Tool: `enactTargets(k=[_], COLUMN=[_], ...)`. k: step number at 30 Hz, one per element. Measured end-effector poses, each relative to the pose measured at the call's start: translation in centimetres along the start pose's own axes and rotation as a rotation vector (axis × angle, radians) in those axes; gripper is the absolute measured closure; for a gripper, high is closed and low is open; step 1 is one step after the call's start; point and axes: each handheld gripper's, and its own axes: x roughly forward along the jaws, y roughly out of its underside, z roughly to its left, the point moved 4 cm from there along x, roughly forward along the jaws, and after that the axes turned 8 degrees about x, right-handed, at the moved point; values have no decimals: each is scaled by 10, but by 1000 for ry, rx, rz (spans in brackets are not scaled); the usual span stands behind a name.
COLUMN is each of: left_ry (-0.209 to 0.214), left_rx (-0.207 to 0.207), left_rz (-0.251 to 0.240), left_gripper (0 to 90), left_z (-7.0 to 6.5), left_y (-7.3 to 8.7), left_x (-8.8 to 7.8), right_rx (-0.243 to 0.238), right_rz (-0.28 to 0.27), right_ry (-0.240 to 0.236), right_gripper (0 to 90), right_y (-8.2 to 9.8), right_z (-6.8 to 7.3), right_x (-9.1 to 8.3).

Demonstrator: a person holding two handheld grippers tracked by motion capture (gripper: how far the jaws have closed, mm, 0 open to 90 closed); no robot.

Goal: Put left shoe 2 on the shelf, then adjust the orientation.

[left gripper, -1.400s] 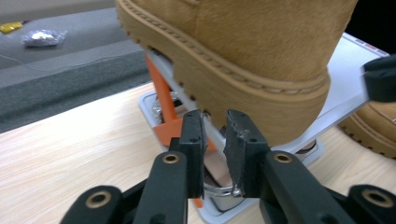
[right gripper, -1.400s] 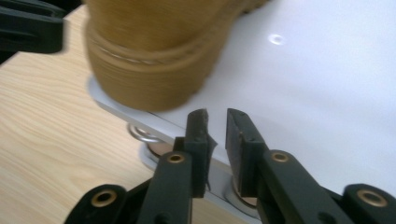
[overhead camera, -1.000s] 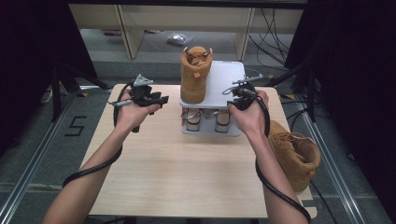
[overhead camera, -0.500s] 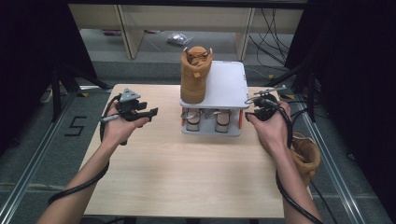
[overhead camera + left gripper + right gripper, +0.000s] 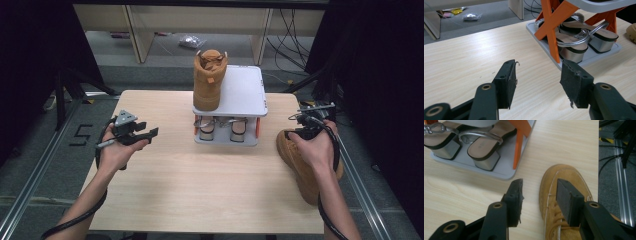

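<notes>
A tan boot (image 5: pixel 209 80) stands upright on the left of the top shelf of a grey rack (image 5: pixel 245 95) with orange legs (image 5: pixel 551 22). Silver sandals (image 5: pixel 220 129) (image 5: pixel 574 42) (image 5: pixel 481 147) sit on its lower tray. A second tan boot (image 5: pixel 290 150) (image 5: pixel 566 173) lies on the table near the right edge. My right gripper (image 5: pixel 299 125) (image 5: pixel 539 182) hovers over its toe; its jaws have just been opening and nothing is pressed between them. My left gripper (image 5: pixel 147 134) (image 5: pixel 538 63) is left of the rack above bare table, its jaws just opened wide and empty.
The wooden table (image 5: pixel 200 190) ends just right of the lying boot, with a metal rail (image 5: pixel 622 195) and cables (image 5: pixel 295 30) on the floor beyond. Pale furniture legs (image 5: pixel 135 35) and a plastic bag (image 5: pixel 191 41) lie behind the table.
Both hands have drawn away from the rack, the left one leftward and lower, the right one rightward over the lying boot. Both pairs of jaws stand wider than before.
</notes>
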Motion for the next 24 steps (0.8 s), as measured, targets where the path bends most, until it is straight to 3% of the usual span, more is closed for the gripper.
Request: enactTargets(k=[1, 2, 4, 6, 7, 8, 9, 12, 13, 15, 17, 19, 21, 22, 24], left_ry=[1, -1, -1, -2, -3, -6, -7, -6, -3, -2, 0, -4, -2, -4, -5], left_rx=[-3, -4, -1, -4, -3, 2, -1, 1, -3, 0, -1, 5, -3, -3, -7], left_rz=[-1, 0, 8, 9, 7, 9, 6, 8, 4, 3, 1, 7, 2, 1, 0], left_gripper=[454, 453, 451, 448, 448, 448, 448, 448, 448, 447, 447, 446, 446, 446, 446], left_z=[0, 1, 1, 0, -1, -1, -1, -2, -3, -4, -6, -7, -7, -7, -7], left_y=[1, 3, 6, 8, 9, 10, 10, 13, 14, 15, 17, 19, 20, 21, 22], left_x=[0, 0, 0, -1, -1, -2, -2, -4, -4, -4, -5, -5, -5, -5, -6], right_rx=[45, 28, 56, 34, 58, 27, 53, 18, 53, 89, 83, 132, 98, 132, 113], right_rz=[19, 1, 22, 12, 12, 12, 20, 13, 22, 15, 3, 21, 12, 19, 21], right_ry=[-4, 5, -1, 1, 1, -4, 2, 10, -9, 38, 39, 35, 38, 65, 38], right_gripper=[573, 572, 568, 564, 562, 559, 557, 550, 549, 545, 543, 540, 538, 537, 535], right_y=[2, 3, 4, 5, 6, 6, 6, 8, 8, 9, 11, 15, 16, 17, 20], right_z=[2, 0, -1, -4, -3, -7, -6, -14, -13, -16, -22, -24, -32, -34, -38], right_x=[-1, 1, 0, 1, 1, 0, -1, -3, -5, -6, -9, -13, -15, -16, -19])
